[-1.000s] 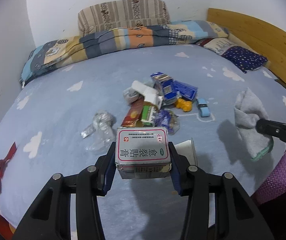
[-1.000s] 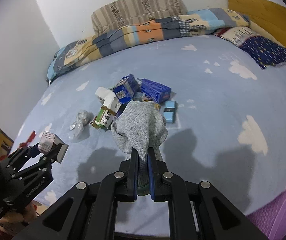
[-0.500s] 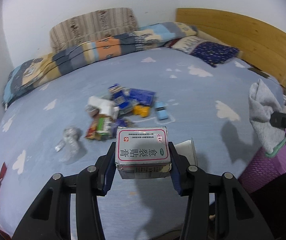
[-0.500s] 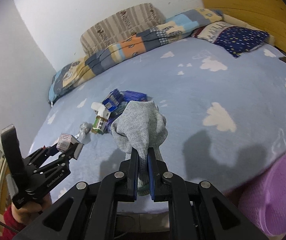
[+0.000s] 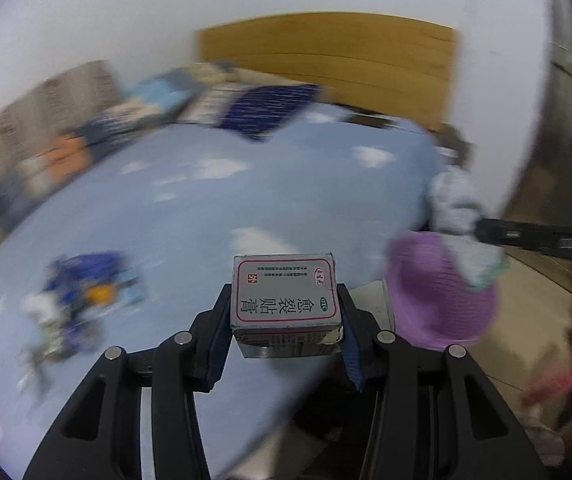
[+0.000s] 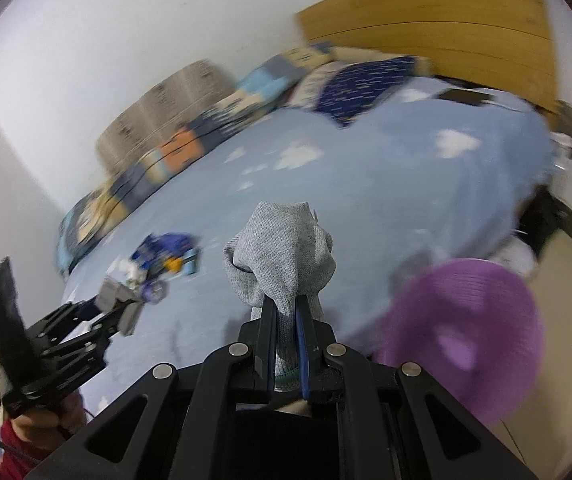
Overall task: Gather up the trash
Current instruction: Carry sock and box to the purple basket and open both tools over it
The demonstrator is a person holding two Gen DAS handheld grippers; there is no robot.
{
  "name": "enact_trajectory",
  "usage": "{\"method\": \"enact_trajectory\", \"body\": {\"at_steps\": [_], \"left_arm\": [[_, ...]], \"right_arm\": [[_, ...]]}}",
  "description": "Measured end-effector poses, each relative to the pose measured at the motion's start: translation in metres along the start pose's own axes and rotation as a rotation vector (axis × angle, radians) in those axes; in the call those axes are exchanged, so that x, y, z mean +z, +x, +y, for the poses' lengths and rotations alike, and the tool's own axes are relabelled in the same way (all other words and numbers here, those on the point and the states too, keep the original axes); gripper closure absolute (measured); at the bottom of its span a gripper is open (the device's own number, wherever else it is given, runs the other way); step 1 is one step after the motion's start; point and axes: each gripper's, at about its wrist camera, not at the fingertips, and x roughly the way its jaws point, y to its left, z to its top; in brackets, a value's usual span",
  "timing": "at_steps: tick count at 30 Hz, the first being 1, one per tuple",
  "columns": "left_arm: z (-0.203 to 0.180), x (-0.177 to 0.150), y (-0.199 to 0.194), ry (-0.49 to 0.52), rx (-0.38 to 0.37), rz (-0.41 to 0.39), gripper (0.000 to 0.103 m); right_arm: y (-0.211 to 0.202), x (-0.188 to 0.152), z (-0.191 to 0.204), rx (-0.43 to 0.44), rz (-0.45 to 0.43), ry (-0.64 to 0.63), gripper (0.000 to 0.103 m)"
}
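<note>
My left gripper (image 5: pixel 284 344) is shut on a grey medicine box (image 5: pixel 284 298) with a red border and Chinese print, held above the bed's near edge. My right gripper (image 6: pixel 286 322) is shut on a grey sock (image 6: pixel 282 260); the sock also shows in the left wrist view (image 5: pixel 459 220), hanging over the purple trash basket (image 5: pixel 437 292). In the right wrist view the basket (image 6: pixel 465 332) stands on the floor at the lower right. A pile of wrappers and blue boxes (image 5: pixel 82 296) lies on the bed; it also shows in the right wrist view (image 6: pixel 162 268).
The bed (image 5: pixel 214 208) has a light blue cloud sheet, with pillows and a folded quilt (image 6: pixel 190 140) along the wall and a wooden headboard (image 5: pixel 325 64). Bare floor (image 5: pixel 533 280) lies to the right of the bed around the basket.
Both grippers have swung right, away from the trash pile toward the purple basket, each still holding its item. The sock now hangs over the basket. Both views are motion-blurred.
</note>
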Motion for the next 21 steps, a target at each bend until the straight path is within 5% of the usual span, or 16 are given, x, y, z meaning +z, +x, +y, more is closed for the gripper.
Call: {"method": "enact_trajectory", "body": {"at_steps": [3,7,13,18,21], "left_arm": [[-0.040,0.018,0.021,0.040,-0.134,0.052,0.057],[-0.084,0.033,0.050,0.093,-0.223,0.109,0.057],[-0.126,0.045,0.096,0.139,-0.279,0.185,0.043],[-0.126,0.051,0.115,0.101,-0.307,0.219,0.033],[-0.111,0.050,0.111,0.066,-0.294,0.201,0.033]], "right_arm": [[-0.020,-0.002,-0.041,-0.073,-0.026,0.064,0.094],[-0.032,-0.006,-0.086,-0.141,-0.037,0.145,0.094],[-0.028,-0.012,-0.134,-0.191,-0.021,0.223,0.091],[-0.015,-0.010,-0.156,-0.234,0.005,0.250,0.065],[-0.017,-0.008,-0.160,-0.270,-0.020,0.234,0.063]]}}
